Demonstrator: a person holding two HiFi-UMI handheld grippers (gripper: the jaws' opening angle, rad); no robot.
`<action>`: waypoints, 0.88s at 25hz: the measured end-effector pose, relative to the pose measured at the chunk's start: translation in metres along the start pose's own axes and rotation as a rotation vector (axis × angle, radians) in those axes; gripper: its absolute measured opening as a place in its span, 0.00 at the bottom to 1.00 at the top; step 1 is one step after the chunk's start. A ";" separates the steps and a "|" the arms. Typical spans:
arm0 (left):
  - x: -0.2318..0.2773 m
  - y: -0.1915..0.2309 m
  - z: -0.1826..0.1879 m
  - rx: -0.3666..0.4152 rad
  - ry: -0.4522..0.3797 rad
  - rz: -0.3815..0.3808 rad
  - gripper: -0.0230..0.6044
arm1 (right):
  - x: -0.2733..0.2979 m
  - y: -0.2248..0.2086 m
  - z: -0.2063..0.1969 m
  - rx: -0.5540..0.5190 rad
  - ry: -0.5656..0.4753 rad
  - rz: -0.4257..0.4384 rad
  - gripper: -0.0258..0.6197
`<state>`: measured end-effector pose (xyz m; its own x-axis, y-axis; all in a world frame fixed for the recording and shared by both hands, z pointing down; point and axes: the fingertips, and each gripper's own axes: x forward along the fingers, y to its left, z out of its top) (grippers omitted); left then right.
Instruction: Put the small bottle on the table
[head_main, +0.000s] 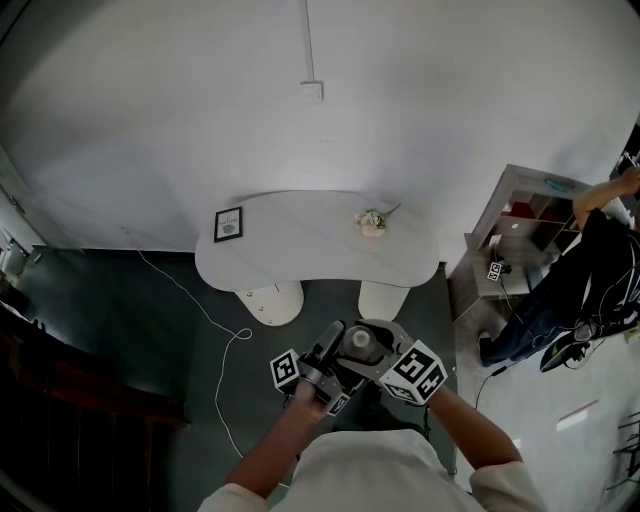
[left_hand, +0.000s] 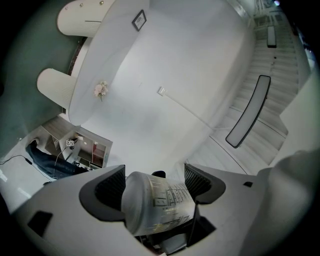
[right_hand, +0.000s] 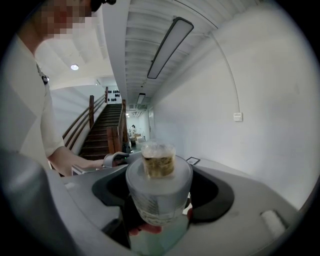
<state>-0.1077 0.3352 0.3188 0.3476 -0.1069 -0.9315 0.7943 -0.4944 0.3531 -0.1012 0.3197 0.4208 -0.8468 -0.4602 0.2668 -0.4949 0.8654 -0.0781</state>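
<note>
In the head view a small grey-capped bottle is held low in front of me, above the dark floor and short of the white table. My left gripper and right gripper meet around it. In the left gripper view a translucent labelled bottle lies lengthwise between the pads, with my left gripper shut on it. The right gripper view shows the bottle with a clear cap, and my right gripper closed round its body.
On the table stand a small framed picture and a flower sprig. A white cable trails over the floor at left. At the right a shelf unit stands beside another person. A staircase rises behind me.
</note>
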 end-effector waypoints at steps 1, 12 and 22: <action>0.000 0.004 0.004 0.002 -0.003 0.005 0.60 | 0.002 -0.005 0.000 0.003 0.002 0.007 0.58; 0.011 0.077 0.064 0.026 -0.030 0.037 0.60 | 0.019 -0.094 0.002 0.012 0.005 0.046 0.58; 0.020 0.149 0.118 0.067 -0.054 0.070 0.60 | 0.034 -0.180 0.001 0.014 0.007 0.110 0.58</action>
<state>-0.0412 0.1576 0.3421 0.3719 -0.1884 -0.9090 0.7333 -0.5409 0.4121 -0.0408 0.1481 0.4425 -0.8948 -0.3615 0.2622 -0.4021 0.9076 -0.1209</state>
